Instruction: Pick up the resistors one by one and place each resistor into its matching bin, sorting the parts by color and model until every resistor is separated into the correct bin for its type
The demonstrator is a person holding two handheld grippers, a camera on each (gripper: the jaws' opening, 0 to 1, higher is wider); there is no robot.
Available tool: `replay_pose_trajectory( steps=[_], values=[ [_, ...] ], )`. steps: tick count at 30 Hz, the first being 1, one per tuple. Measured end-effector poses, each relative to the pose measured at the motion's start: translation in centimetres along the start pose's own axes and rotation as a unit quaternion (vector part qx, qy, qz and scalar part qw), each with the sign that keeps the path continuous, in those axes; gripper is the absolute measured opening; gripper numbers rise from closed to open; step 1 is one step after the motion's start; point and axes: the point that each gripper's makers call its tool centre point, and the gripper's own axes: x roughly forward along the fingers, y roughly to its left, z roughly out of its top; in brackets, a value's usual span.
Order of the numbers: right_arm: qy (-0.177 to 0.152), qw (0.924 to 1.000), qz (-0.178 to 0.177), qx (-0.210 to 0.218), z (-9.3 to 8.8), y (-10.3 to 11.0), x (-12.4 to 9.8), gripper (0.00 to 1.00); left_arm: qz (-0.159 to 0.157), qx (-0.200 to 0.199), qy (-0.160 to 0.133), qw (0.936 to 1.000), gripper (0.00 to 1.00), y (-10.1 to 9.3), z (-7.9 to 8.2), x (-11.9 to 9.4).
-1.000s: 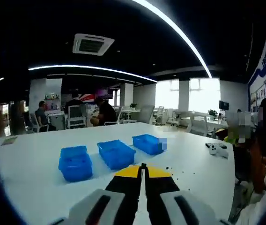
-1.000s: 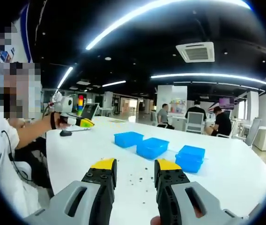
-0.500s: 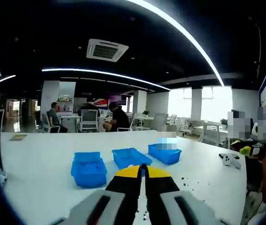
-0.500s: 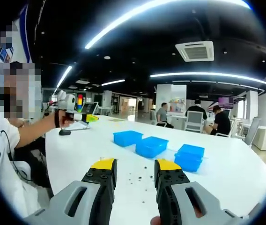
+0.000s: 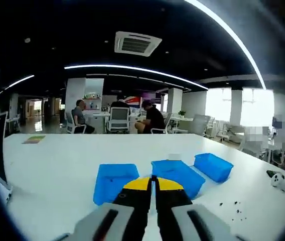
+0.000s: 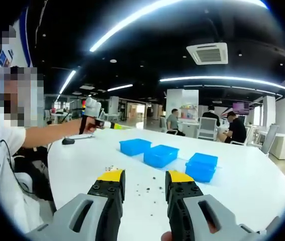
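Note:
Three blue bins stand in a row on the white table (image 5: 47,175): left bin (image 5: 113,181), middle bin (image 5: 177,173), right bin (image 5: 212,165). My left gripper (image 5: 153,182) is shut, its yellow tips meeting just short of the bins, nothing visible between them. Small dark resistors (image 5: 233,208) lie scattered at the lower right. In the right gripper view the same bins (image 6: 161,154) sit beyond a scatter of resistors (image 6: 145,190). My right gripper (image 6: 145,176) is open above those parts with nothing in it. The left gripper (image 6: 111,125) is held out over the table at the left.
A person's arm (image 6: 47,135) reaches in from the left. A dark mouse-like object (image 6: 68,141) lies on the table near it, and a white device (image 5: 278,181) near the right edge. Seated people (image 5: 152,120) and chairs fill the background.
The left gripper has swung across the table toward the bins, which now sit closer and more central in its view. The right gripper has stayed still and open.

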Motion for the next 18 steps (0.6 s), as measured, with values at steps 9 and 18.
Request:
replay_pose_trajectory(
  steps=[9,18],
  values=[
    [0.0,1.0,-0.007,0.004,-0.2,-0.6,-0.3,0.34,0.047,-0.018,0.0,0.9987,0.06,3.5,-0.8,4.0],
    [-0.001,0.9999,-0.011,0.006,-0.2,-0.9,-0.5,0.34,0.051,-0.023,0.006,0.9984,0.06,3.3,-1.2,4.8]
  ],
)
